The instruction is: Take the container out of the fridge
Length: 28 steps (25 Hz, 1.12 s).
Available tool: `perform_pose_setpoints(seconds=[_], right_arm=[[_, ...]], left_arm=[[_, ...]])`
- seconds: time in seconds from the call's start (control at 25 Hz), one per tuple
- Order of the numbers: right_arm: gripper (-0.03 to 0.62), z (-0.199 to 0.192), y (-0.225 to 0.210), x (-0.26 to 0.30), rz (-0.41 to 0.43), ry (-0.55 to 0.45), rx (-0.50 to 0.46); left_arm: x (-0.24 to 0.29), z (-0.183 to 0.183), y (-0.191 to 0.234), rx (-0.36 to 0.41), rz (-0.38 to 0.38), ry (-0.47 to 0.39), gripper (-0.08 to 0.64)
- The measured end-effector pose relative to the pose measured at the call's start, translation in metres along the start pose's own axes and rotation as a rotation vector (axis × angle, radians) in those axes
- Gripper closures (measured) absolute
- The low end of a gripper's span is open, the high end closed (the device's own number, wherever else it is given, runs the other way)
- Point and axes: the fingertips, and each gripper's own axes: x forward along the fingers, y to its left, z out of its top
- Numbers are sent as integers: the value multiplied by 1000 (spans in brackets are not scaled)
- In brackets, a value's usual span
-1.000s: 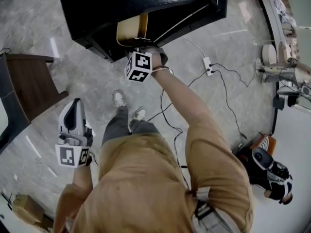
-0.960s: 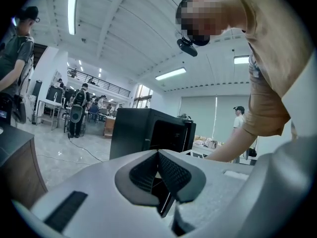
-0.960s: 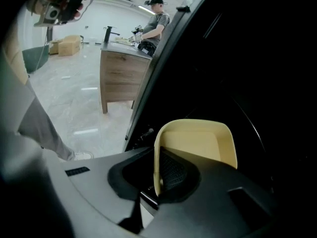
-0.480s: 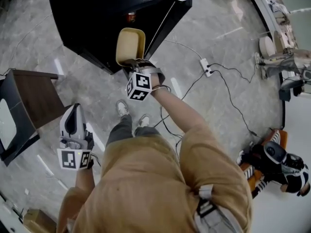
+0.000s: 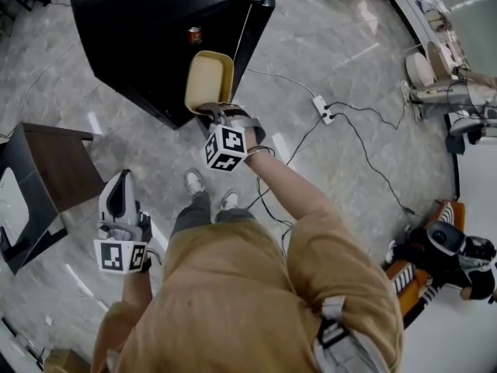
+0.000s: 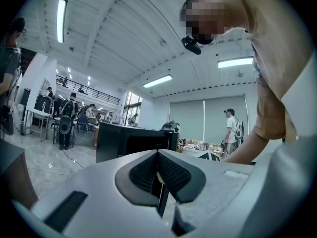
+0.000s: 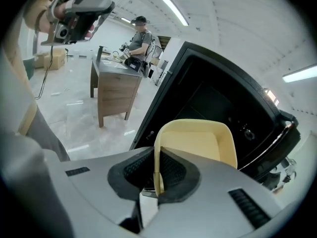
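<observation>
premises: a large open indoor hall in use as a lab or test floor, not a home. polished grey stone-look floor (image 5: 365,68) runs unbroken across the whole space. the high white ceiling carries long strip lights (image 6: 61,14), and a railed upper gallery (image 6: 91,94) overlooks the hall. a black fridge (image 5: 155,37) stands free on open floor. a power strip (image 5: 320,107) and loose cables (image 5: 371,156) lie across the walkway. also noted: a wooden desk (image 7: 116,88), cardboard boxes (image 7: 52,58), a cluttered worktable (image 6: 195,147). several people (image 6: 66,120) stand about the tables, some wearing backpacks.
</observation>
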Motion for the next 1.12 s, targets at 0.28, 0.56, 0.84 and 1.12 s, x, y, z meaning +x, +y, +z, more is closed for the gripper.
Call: perform_pose_setpoints(seconds=[0.28, 0.56, 0.84, 1.12], right_arm=[[578, 6, 5, -48, -39, -59, 69], [578, -1, 11, -96, -82, -96, 203], [578, 9, 6, -144, -137, -174, 364], [578, 23, -12, -193, -180, -269, 489]], left_arm=[[-10, 11, -21, 15, -10, -18, 558], [-17, 17, -38, 19, -14, -31, 558], [-24, 28, -28, 33, 46, -54, 558], [-22, 42, -34, 57, 64, -75, 558]])
